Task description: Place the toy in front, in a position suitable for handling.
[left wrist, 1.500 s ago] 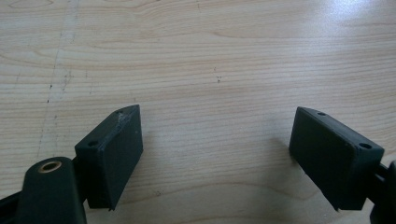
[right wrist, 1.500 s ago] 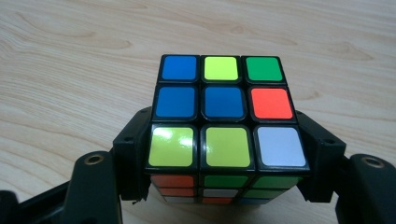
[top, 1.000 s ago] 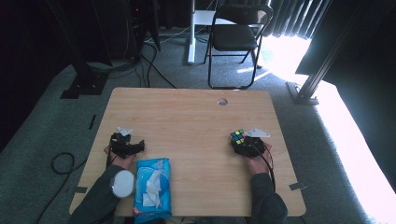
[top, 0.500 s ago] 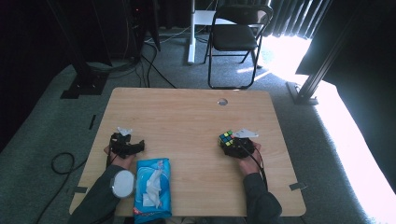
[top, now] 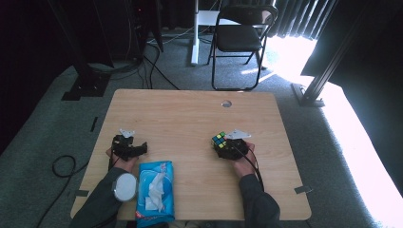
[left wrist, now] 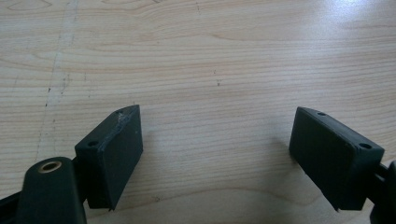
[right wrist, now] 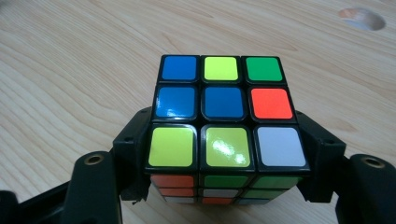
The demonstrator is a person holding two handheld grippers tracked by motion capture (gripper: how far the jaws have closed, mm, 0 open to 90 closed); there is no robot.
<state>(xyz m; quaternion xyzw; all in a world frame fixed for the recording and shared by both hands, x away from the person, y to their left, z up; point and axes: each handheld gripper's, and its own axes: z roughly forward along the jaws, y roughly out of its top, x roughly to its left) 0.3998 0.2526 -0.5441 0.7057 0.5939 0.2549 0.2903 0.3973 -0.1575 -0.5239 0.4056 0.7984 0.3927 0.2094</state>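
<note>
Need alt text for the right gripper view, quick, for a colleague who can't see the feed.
A scrambled puzzle cube sits clamped between the two black jaws of the right claw, just above a light wooden table. Its top face shows blue, yellow, green, orange and white stickers. A round hole in the tabletop is at the upper right.

I am seeing the pale wooden table [top: 190, 114] carrying everything. Taking its small round cable hole [top: 226, 103] as my landmark: the scrambled multicoloured puzzle cube [top: 219, 140] is sitting nearer me, just left of it, between my right gripper's [top: 228, 148] jaws. My left gripper [top: 127, 148] is lying far left of the hole, nearer me, with the blue plastic wipes pack [top: 153, 192] just behind it at the near edge.
</note>
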